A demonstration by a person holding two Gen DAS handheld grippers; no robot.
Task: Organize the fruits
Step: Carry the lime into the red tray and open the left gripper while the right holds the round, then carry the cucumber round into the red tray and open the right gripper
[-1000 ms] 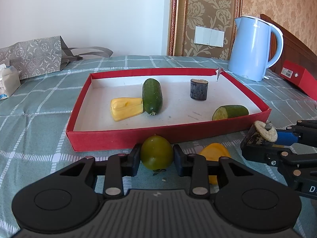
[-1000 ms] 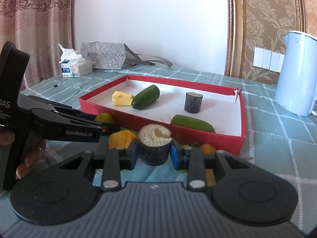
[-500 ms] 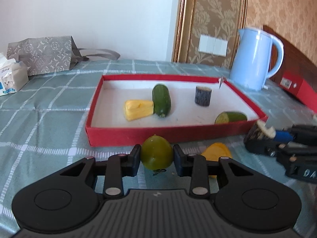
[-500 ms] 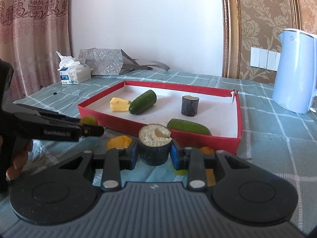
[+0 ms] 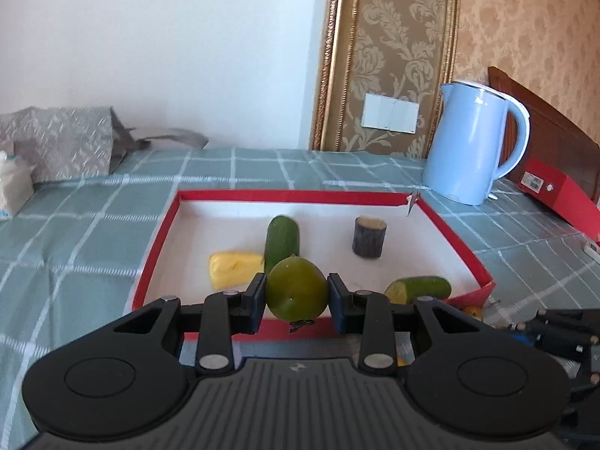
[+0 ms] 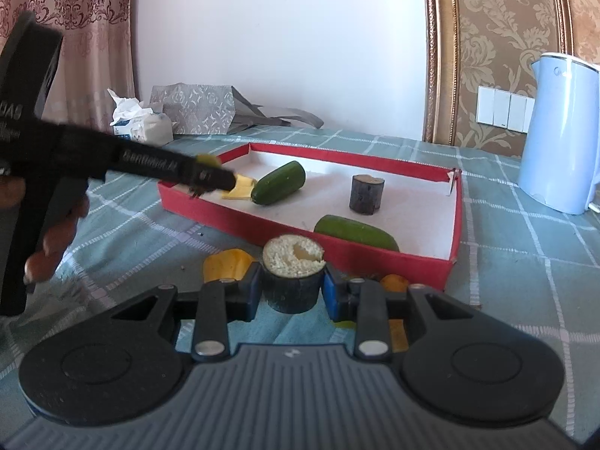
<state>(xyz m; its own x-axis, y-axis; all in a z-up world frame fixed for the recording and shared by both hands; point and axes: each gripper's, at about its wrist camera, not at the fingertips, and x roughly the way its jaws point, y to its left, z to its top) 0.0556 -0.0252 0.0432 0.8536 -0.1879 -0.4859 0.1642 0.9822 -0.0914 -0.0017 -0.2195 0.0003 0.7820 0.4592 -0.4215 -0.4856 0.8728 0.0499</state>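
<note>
My left gripper [image 5: 296, 292] is shut on a round green fruit [image 5: 296, 288], held in the air over the near wall of the red tray [image 5: 157, 240]. In the right wrist view the same gripper [image 6: 210, 176] hovers over the tray's left corner. My right gripper [image 6: 292, 287] is shut on a dark sugarcane stub with a pale cut top [image 6: 293, 270], low over the cloth in front of the tray. Inside the tray lie a cucumber [image 5: 282, 240], a yellow wedge [image 5: 234, 269], a dark stub [image 5: 368, 237] and a half cucumber [image 5: 422, 288].
A yellow piece [image 6: 225, 264] and a small orange fruit [image 6: 393, 283] lie on the checked cloth before the tray. A blue kettle [image 5: 472, 144] stands at the back right beside a red box [image 5: 555, 198]. A grey bag [image 5: 60, 146] and tissue pack [image 6: 144, 125] sit far left.
My left gripper has lifted the green fruit off the cloth and carried it up over the tray's near wall. The right gripper has stayed put with its stub.
</note>
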